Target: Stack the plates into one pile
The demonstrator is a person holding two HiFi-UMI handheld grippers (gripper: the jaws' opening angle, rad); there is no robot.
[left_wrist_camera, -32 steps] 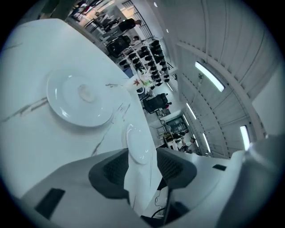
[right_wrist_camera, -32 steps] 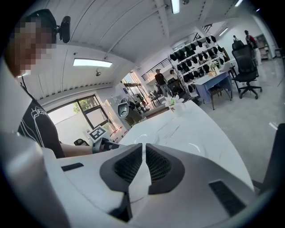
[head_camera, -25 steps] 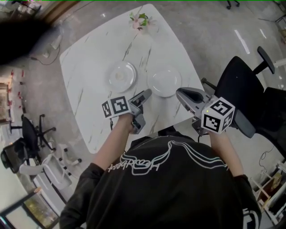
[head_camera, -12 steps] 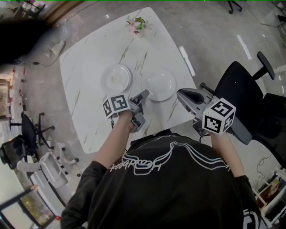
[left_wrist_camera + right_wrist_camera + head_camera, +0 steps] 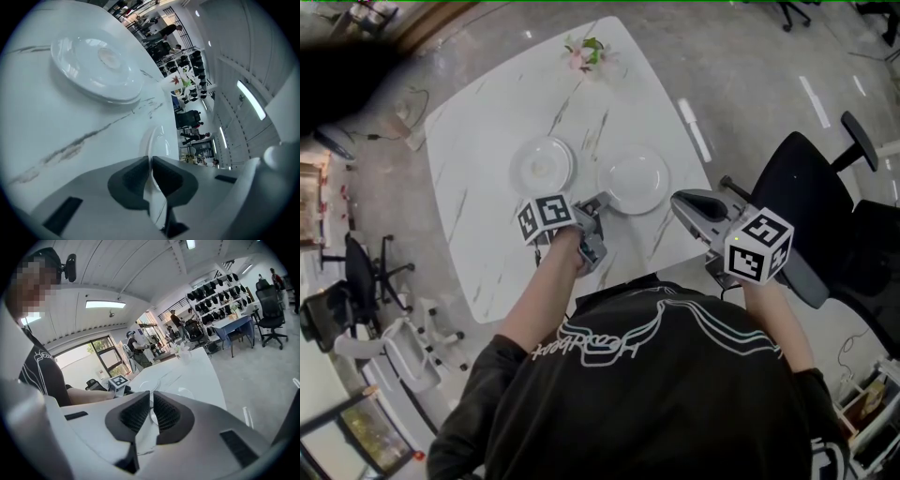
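Observation:
Two white plates lie side by side on the white marble table [image 5: 487, 112]: the left plate [image 5: 542, 165] and the right plate [image 5: 633, 180]. My left gripper [image 5: 598, 204] is at the right plate's near-left rim. Its jaws have just been closing, and in the left gripper view the thin rim [image 5: 154, 138] runs edge-on between the pads of the left gripper [image 5: 151, 161], which press on it. The left plate [image 5: 96, 70] lies apart, beyond it. My right gripper [image 5: 680, 200] hovers beside the table's right edge; the right gripper [image 5: 151, 399] is shut, with nothing between its pads.
A small vase of flowers [image 5: 589, 49] stands at the table's far edge. A black office chair [image 5: 825, 187] is close on the right, behind the right gripper. More chairs [image 5: 356, 281] stand on the floor at the left.
My left gripper has sunk toward the right plate's near rim and its jaws have closed on that rim. The right gripper has hardly moved.

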